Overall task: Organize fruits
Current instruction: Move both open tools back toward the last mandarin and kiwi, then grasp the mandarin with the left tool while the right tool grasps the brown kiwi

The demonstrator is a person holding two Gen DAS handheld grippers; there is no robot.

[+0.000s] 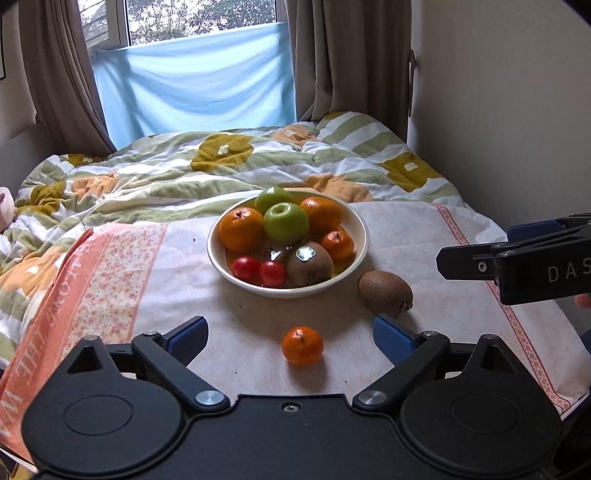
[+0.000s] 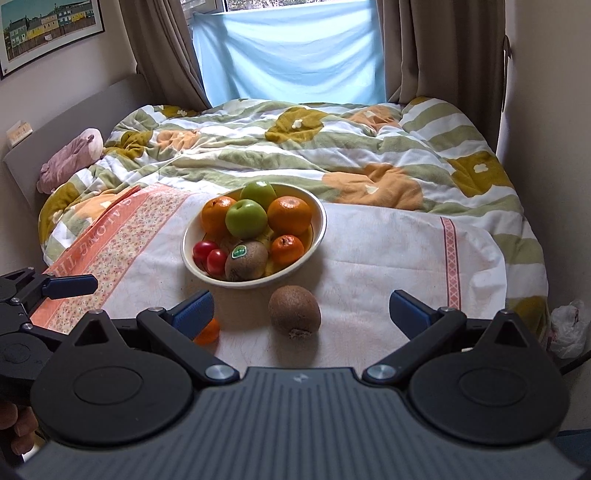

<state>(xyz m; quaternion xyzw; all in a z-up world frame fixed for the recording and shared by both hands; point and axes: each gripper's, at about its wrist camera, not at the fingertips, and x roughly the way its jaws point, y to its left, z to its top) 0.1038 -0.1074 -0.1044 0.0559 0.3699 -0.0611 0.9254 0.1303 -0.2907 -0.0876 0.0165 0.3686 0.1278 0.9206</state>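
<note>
Most fruit is already gathered in the bowl [image 1: 360, 236] on the bed. A kiwi [image 2: 294, 311] beside it and a small orange [image 1: 303, 346] (nearer) are left out. Both the left gripper [image 1: 290, 334] and right gripper [image 2: 301, 314] are held apart, empty.

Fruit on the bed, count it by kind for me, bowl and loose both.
Green apples: 2
Large oranges: 2
Small mandarins: 2
Kiwis: 2
Red tomatoes: 2
Total: 10, eight in the bowl.

Daylit window [image 1: 201, 18] between brown curtains [image 1: 347, 59] — rumpled floral quilt [image 2: 295, 147] below.
</note>
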